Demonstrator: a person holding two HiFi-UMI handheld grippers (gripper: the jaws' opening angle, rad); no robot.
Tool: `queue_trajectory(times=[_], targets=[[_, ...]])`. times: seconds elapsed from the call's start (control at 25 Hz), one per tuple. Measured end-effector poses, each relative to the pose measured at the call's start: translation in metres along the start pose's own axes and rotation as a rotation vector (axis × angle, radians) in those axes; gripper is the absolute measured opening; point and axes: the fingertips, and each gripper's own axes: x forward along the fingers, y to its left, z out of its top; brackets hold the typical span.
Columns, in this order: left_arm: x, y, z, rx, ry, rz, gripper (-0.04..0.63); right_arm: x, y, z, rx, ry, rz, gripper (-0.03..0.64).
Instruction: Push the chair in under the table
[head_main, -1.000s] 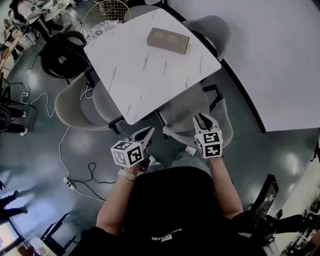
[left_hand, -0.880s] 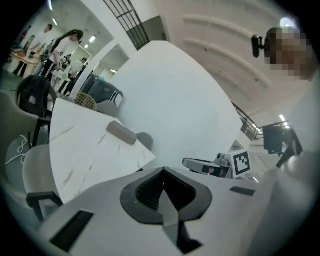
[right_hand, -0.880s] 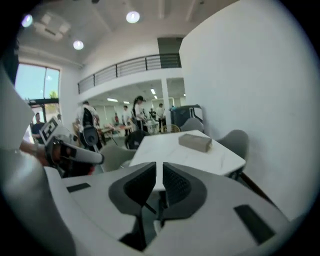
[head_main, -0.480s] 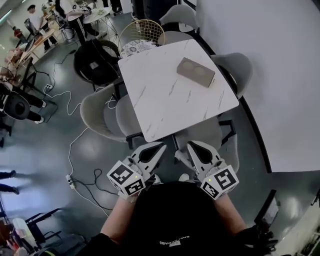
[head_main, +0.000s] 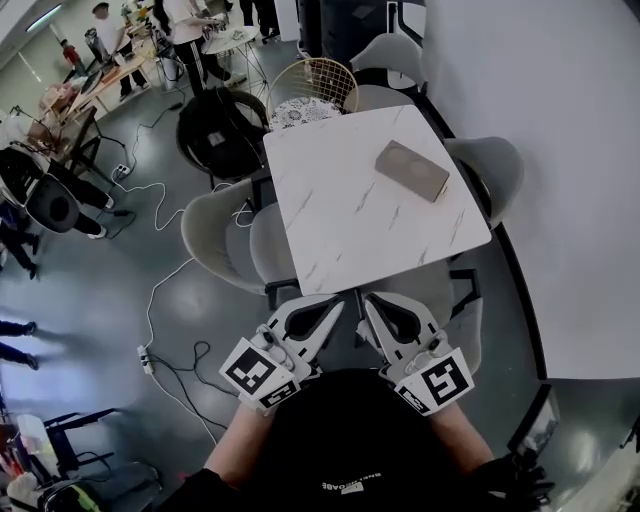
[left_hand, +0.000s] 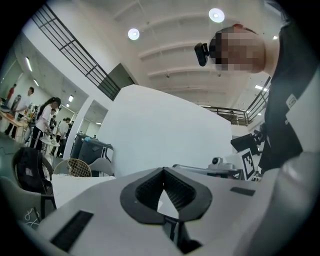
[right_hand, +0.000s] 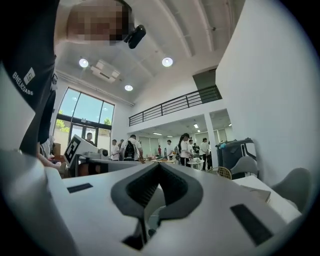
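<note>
A white marble table (head_main: 350, 215) stands ahead of me with a flat grey box (head_main: 411, 170) on it. The near grey chair (head_main: 452, 305) sits tucked against the table's near edge, its seat mostly hidden under the top. I hold both grippers up close to my chest, side by side, pointing level toward the table and clear of the chair. My left gripper (head_main: 338, 301) is shut and holds nothing, and its pads meet in its own view (left_hand: 164, 176). My right gripper (head_main: 368, 299) is likewise shut and empty (right_hand: 159, 171).
Another grey chair (head_main: 225, 245) stands at the table's left side, one (head_main: 492, 165) at its right and one (head_main: 385, 55) beyond. A wire-backed chair (head_main: 305, 85) and a black round chair (head_main: 222, 130) stand farther off. Cables (head_main: 165, 330) trail on the floor. People stand at the back left.
Both grippers have lifted away from the near chair's back and drawn up toward my chest. The right gripper's jaws have closed. The table now looks farther from the grippers.
</note>
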Motion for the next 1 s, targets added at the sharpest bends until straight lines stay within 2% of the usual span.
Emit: queue_trajectory(times=[0.12,0.32,0.52,0.68,0.88,1.0], targets=[[0.000,-0.001,0.002,-0.010,-0.014,0.002,0.005,-0.002,-0.006,-0.004,0.054,0.006,-0.011,0.011],[0.006,-0.009,0.002,-0.066,-0.032,-0.034,0.005,-0.008,-0.013,-0.013,0.061,0.038,-0.028,0.011],[0.018,-0.015,-0.006,-0.058,0.015,-0.042,0.005,-0.017,-0.026,-0.016,0.086,0.038,-0.079,0.011],[0.022,-0.015,-0.004,-0.099,0.014,-0.055,0.005,-0.020,-0.034,-0.016,0.106,0.035,-0.103,0.011],[0.025,-0.010,-0.007,-0.132,0.017,-0.049,0.005,-0.024,-0.042,-0.019,0.123,0.029,-0.131,0.011],[0.028,-0.007,-0.004,-0.129,-0.001,-0.031,0.005,-0.020,-0.048,-0.016,0.117,0.023,-0.115,0.011]])
